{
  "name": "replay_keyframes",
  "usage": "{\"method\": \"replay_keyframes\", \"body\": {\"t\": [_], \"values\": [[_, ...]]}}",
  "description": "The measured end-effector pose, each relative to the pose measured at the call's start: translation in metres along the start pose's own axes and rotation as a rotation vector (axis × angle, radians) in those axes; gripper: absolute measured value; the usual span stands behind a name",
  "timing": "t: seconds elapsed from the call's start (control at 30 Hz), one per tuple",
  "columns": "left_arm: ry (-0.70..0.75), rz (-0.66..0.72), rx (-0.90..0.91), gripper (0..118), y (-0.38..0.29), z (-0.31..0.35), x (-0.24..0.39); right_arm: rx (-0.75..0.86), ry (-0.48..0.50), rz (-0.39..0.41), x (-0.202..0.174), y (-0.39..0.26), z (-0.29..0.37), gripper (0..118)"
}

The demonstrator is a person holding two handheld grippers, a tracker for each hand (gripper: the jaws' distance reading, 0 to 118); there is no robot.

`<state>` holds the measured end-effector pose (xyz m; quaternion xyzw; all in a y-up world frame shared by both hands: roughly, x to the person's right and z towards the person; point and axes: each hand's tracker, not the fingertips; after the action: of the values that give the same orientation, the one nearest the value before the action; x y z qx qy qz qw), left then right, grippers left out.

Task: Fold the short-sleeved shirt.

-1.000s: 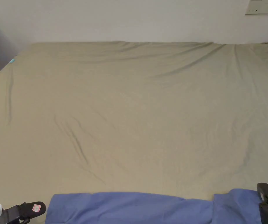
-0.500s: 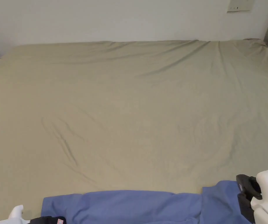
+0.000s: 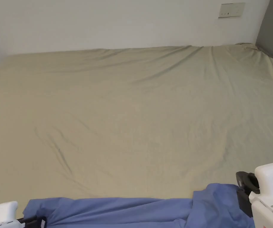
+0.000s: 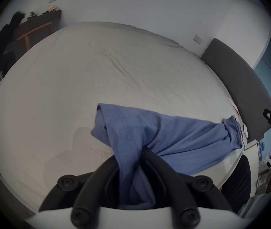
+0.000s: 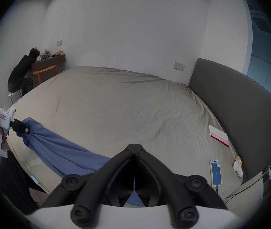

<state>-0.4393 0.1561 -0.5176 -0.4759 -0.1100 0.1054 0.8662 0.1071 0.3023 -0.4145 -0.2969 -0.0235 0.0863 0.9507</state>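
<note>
The blue short-sleeved shirt (image 3: 118, 209) lies stretched in a long band along the near edge of the bed. My left gripper (image 3: 39, 221) is shut on the shirt's bunched left end, and blue cloth (image 4: 181, 141) is pinched between its jaws (image 4: 141, 150). The right gripper view shows that gripper (image 5: 25, 130) holding the gathered end of the shirt (image 5: 62, 148). My right gripper (image 3: 243, 190) hovers at the shirt's right end, jaws shut tip to tip (image 5: 134, 145) with no cloth at the tips. From the left gripper view it (image 4: 266, 116) stands slightly apart from the shirt.
A beige sheet (image 3: 133, 118) covers the wide bed, with a white wall behind and a grey headboard (image 5: 230, 108) to the right. A phone (image 5: 215, 173), a pink-and-white box (image 5: 219, 136) and a small white object (image 5: 238, 168) lie near the headboard. A person (image 5: 21, 74) sits at a far desk.
My left gripper, which was beside the shirt's left end, has closed on it and bunched the cloth. My right gripper has risen at the right end. The head camera has turned rightward.
</note>
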Motion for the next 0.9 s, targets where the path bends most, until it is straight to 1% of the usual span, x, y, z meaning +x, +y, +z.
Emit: {"method": "replay_keyframes", "body": {"t": [0.1,0.13,0.17,0.27,0.4,0.53,0.57,0.67,0.77,0.9], "values": [[0.099,-0.025,0.027,6,0.007,0.009,-0.004,0.006,-0.003,-0.01,0.004,0.0,0.001,1],[0.121,-0.012,0.025,6,0.008,0.012,-0.011,0.007,-0.003,-0.014,0.005,0.0,0.002,1],[0.124,0.005,0.042,6,0.01,0.019,0.0,0.008,-0.003,-0.018,0.006,0.0,0.002,1],[0.08,0.05,0.042,6,0.012,0.032,-0.002,0.011,-0.003,-0.025,0.008,0.0,0.001,1],[0.032,-0.021,0.094,6,0.019,0.051,0.048,0.011,0.0,-0.035,0.007,0.001,0.0,1],[-0.118,-0.071,0.09,6,0.031,0.054,0.104,0.014,0.015,-0.045,0.007,0.003,0.002,1],[-0.143,-0.082,0.079,6,0.034,0.047,0.111,0.017,0.015,-0.043,0.007,0.003,0.003,1],[-0.215,-0.156,0.023,6,0.034,0.031,0.159,0.022,0.014,-0.045,0.01,0.001,0.005,1],[-0.233,-0.222,-0.038,6,0.026,-0.001,0.205,0.023,0.012,-0.059,0.015,-0.001,0.006,1],[-0.185,-0.254,-0.154,6,0.006,-0.055,0.252,0.025,0.011,-0.08,0.022,-0.005,0.01,1]]}}
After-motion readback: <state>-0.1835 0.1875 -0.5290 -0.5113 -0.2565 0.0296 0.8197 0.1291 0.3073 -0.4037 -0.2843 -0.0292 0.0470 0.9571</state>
